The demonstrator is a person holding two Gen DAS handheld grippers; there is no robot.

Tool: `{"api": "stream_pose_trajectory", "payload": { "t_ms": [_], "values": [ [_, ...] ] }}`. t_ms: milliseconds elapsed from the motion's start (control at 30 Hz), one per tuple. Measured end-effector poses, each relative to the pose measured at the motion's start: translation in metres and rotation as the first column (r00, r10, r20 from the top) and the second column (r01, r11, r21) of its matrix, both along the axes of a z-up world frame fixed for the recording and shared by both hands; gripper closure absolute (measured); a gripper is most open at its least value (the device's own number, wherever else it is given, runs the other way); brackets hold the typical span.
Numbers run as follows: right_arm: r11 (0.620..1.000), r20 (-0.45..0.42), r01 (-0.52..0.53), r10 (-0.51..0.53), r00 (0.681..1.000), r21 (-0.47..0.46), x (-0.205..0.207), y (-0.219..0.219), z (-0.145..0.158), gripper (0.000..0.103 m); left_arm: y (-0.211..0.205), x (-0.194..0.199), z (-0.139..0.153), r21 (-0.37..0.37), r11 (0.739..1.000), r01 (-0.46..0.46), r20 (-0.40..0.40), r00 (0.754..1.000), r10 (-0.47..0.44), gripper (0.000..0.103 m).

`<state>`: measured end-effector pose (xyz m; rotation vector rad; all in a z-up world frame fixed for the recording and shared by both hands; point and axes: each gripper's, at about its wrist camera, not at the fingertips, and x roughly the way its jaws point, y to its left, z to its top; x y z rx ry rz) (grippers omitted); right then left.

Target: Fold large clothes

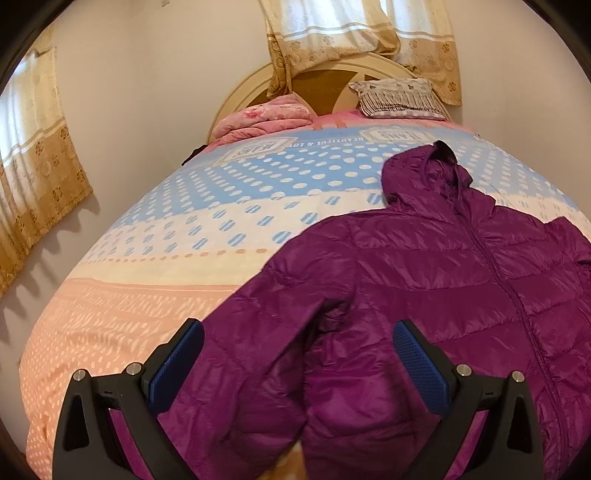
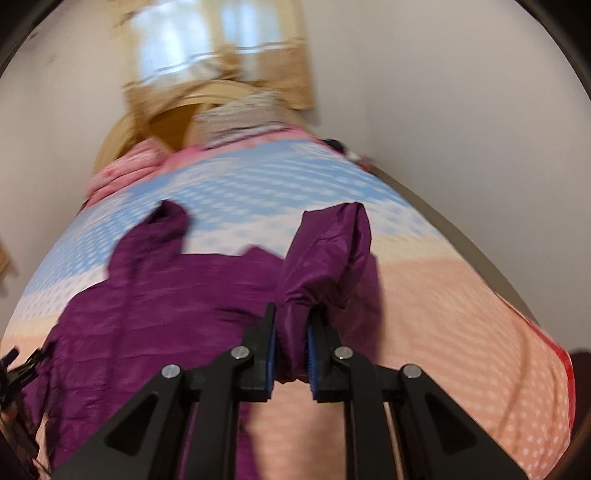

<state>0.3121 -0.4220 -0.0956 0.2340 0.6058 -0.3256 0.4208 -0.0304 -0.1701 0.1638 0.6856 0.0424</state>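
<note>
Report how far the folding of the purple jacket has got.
Done: the purple puffer jacket lies spread front-up on the bed. In hand: the right gripper has its jaws shut on one sleeve, lifted off the bed; the left gripper is open above the other sleeve. Left: every fold.

Left wrist view: sharp, evenly lit by daylight through curtained windows (image 1: 354, 26) at twelve and nine o'clock. Curtain hem (image 1: 48, 206) casts scalloped shadows on the wall toward eight o'clock. Mild sheen on the purple jacket (image 1: 424, 266). Right wrist view: heavy motion blur throughout; window (image 2: 207, 40) at twelve o'clock overexposed. Both show fisheye bowing and dark corners.
</note>
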Motion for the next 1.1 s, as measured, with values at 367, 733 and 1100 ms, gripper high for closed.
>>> {"api": "stream_pose_trajectory", "payload": {
  "t_ms": [367,733,1100],
  "values": [
    [0.969,-0.062,-0.245,0.244,0.968,-0.019,0.093,0.125,-0.052,0.088,0.037,0.004,-0.006,-0.021,0.999,-0.050,-0.013,0.999,0.049,0.001],
    [0.900,-0.039,-0.425,0.423,0.905,-0.092,0.074,0.193,-0.084,0.025,0.028,0.001,-0.004,0.017,0.999,-0.051,-0.008,0.999,0.051,0.001],
    [0.984,-0.071,-0.064,0.053,0.996,-0.163,0.022,0.068,-0.100,0.025,-0.077,0.001,0.018,-0.055,0.991,0.118,-0.008,0.993,-0.119,0.001]
  ]
}}
